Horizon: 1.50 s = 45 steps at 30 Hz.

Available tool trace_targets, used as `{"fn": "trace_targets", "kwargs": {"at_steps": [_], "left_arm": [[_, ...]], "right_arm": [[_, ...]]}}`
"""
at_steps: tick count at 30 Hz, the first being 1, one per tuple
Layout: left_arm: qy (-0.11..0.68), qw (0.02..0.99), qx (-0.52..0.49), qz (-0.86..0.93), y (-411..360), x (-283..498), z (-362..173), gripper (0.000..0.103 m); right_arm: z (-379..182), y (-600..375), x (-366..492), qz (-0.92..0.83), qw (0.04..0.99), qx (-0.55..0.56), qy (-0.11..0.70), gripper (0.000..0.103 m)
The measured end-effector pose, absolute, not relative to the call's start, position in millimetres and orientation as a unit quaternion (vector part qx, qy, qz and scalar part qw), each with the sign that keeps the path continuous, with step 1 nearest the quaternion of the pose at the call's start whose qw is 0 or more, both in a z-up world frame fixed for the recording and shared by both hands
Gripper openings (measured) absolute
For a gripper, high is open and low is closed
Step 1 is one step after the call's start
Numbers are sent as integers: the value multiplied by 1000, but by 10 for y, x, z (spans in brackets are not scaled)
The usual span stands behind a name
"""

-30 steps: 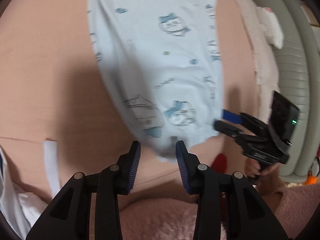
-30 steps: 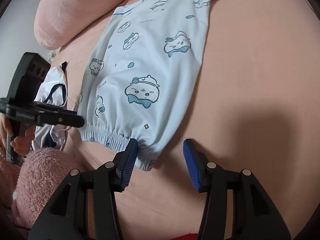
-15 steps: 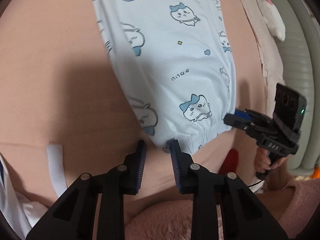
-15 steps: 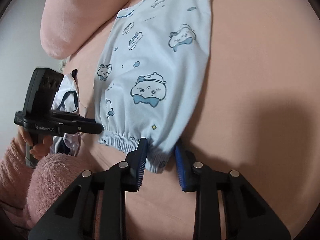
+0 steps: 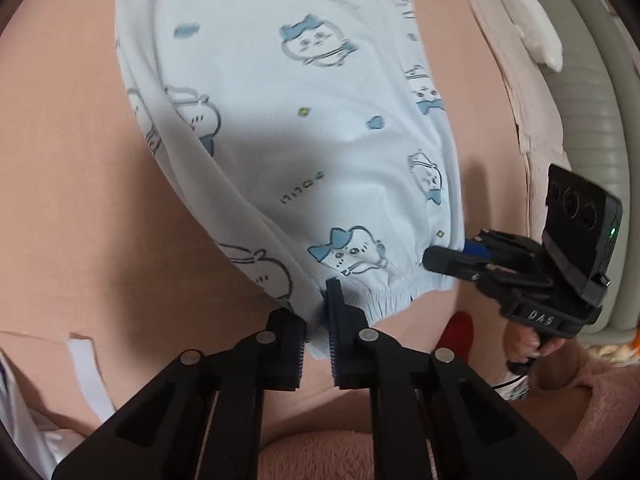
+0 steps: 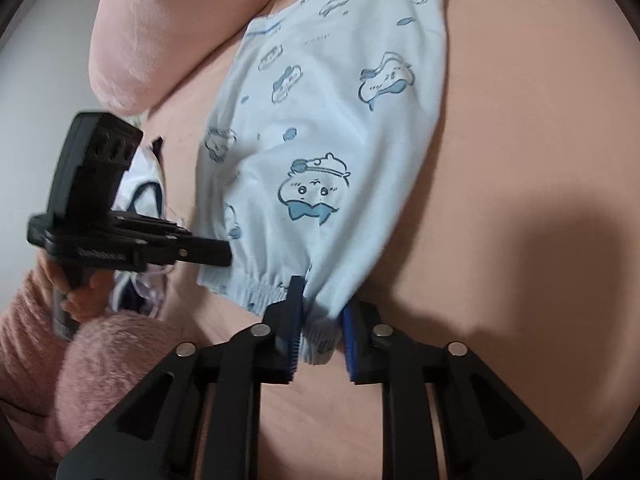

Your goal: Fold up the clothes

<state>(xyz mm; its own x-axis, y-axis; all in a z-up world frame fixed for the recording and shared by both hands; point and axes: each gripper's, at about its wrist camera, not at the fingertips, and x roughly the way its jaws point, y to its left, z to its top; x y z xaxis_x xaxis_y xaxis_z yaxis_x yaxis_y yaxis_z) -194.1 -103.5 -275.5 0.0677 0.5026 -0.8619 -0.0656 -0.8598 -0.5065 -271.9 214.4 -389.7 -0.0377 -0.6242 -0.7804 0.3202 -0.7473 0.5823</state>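
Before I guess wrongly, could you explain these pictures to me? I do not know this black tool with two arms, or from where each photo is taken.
No machine works here: a person holds one hand-held clamp in each hand, and each clamp carries a camera looking along its two fingers. One picture comes from the left gripper, the other from the right gripper; each view also shows the other tool from the side. On the pink bed sheet lies a pair of light blue shorts printed with cartoon animals. Both grippers have just been closing, and each now pinches one end of the elastic waistband. A white garment lies beside the shorts, and a pink pillow is behind them.
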Motion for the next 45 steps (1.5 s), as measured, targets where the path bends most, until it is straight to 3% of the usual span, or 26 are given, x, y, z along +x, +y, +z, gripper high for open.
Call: {"fn": "trace_targets", "kwargs": {"at_steps": [4, 15, 25, 26, 28, 29, 30, 36, 45], "left_arm": [[-175, 227, -674, 681, -1138, -1812, -2537, 8], [-178, 235, -698, 653, -812, -1664, -2669, 8], [-224, 207, -634, 711, -1110, -2511, -2521, 8], [-227, 193, -623, 723, -1177, -2629, -2519, 10], [-235, 168, -610, 737, -1293, -2783, -2557, 28], [-240, 155, -604, 744, -1350, -2856, -2578, 48], [-239, 150, -593, 754, -1390, -2892, -2574, 53], [-170, 132, -540, 814, -1374, -2758, -2520, 53], [-68, 128, -566, 811, -1226, -2674, -2878, 51]], "right_arm": [[-3789, 2208, -2635, -715, 345, 595, -124, 14], [-3394, 2507, -2318, -699, 381, 592, -121, 14], [-3194, 2407, -3151, -726, 386, 552, -136, 17], [-3163, 2341, -3330, -733, 382, 545, -140, 20], [-3150, 2268, -3626, -746, 366, 538, -142, 38], [-3148, 2260, -3744, -752, 357, 536, -141, 40], [-3145, 2264, -3851, -756, 349, 536, -139, 40], [-3188, 2407, -3989, -790, 317, 514, -105, 52], [-3638, 1979, -4063, -775, 321, 544, -2, 55]]}}
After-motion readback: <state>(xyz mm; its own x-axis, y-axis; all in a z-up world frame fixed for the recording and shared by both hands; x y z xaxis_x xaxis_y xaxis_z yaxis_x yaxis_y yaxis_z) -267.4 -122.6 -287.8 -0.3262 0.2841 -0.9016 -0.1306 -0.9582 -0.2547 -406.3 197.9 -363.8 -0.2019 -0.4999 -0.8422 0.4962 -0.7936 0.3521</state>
